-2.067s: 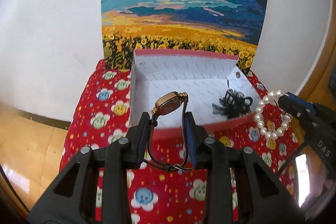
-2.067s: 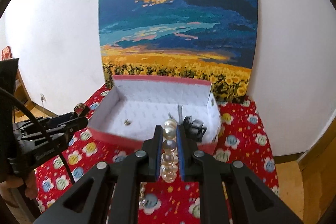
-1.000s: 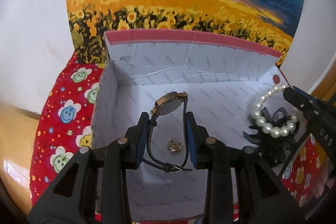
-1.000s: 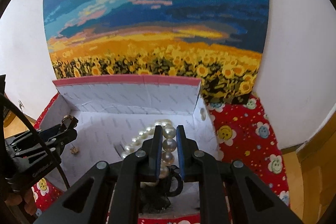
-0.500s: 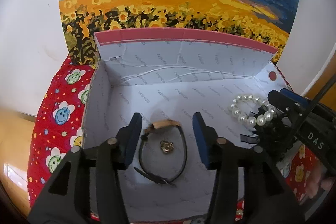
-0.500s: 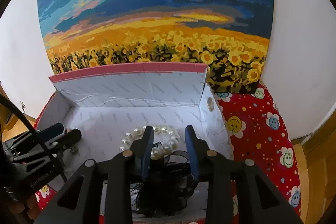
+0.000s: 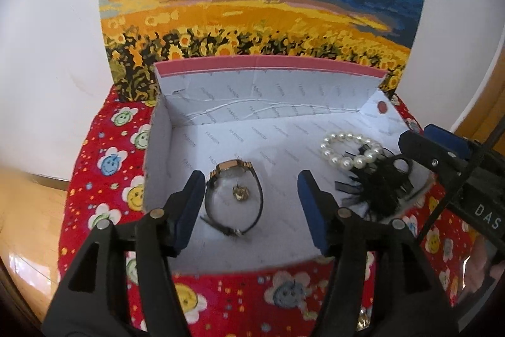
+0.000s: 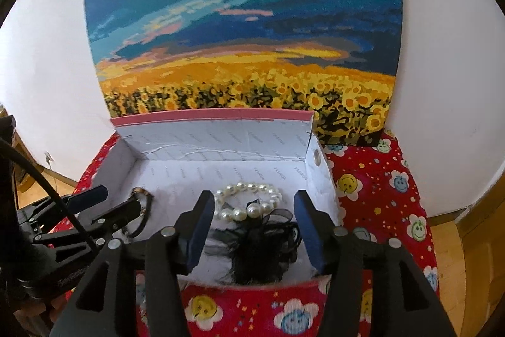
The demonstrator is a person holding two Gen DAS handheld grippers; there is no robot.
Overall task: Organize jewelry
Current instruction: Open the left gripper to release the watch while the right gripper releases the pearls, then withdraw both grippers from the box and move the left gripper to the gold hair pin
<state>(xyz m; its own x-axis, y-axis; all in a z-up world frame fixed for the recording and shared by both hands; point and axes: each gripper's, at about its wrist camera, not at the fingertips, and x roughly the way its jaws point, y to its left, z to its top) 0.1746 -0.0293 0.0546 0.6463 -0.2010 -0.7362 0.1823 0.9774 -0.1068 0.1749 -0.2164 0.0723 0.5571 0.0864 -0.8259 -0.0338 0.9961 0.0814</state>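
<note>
A white box with a pink rim stands open on the red cloth. A gold watch with a black strap lies on its floor around a small gold earring. My left gripper is open above the watch and holds nothing. A pearl bracelet lies at the box's right, partly on a black lace hair piece. My right gripper is open and empty above them. In the right wrist view the watch shows behind the left gripper's fingers.
The red cloth with smiley flowers covers a small table against a white wall. A sunflower field painting leans behind the box. Wooden floor lies below on the left.
Both grippers carried their items into the box, opened and let them go. The watch now lies around the earring and the bracelet on the hair piece. Both grippers have since pulled back and opened wider.
</note>
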